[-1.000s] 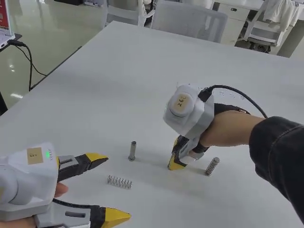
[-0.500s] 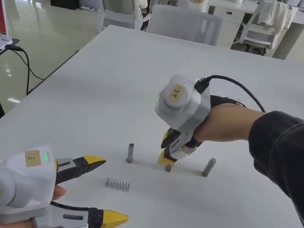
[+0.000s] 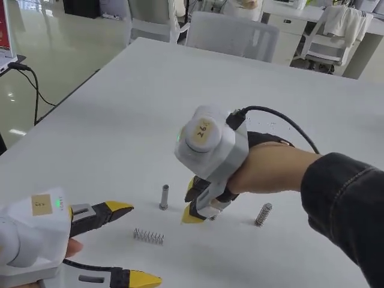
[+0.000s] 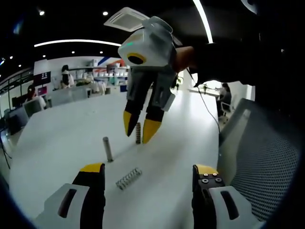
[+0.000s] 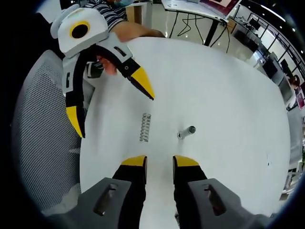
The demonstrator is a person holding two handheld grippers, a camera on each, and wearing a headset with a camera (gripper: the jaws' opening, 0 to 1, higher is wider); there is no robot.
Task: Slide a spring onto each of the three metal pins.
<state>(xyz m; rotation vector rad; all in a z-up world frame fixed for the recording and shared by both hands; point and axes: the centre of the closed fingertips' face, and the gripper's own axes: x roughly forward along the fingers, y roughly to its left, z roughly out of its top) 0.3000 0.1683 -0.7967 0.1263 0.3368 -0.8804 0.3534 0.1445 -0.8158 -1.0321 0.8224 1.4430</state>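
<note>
R gripper [image 3: 200, 211] jaws narrowly apart, empty, by a sprung pin [image 4: 138, 133]; L gripper [image 3: 135, 243] wide, empty. Second sprung pin [image 3: 264, 214] stands apart. Looks 2 of 3 done; bare pin [image 3: 164, 197] & loose spring [image 3: 149, 236] near it remain.

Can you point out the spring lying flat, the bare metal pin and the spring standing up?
lying spring [image 3: 149, 236], head view, its middle coils.
bare pin [image 3: 164, 197], head view, mid-shaft.
standing spring [image 3: 263, 213], head view, its middle coils.
</note>
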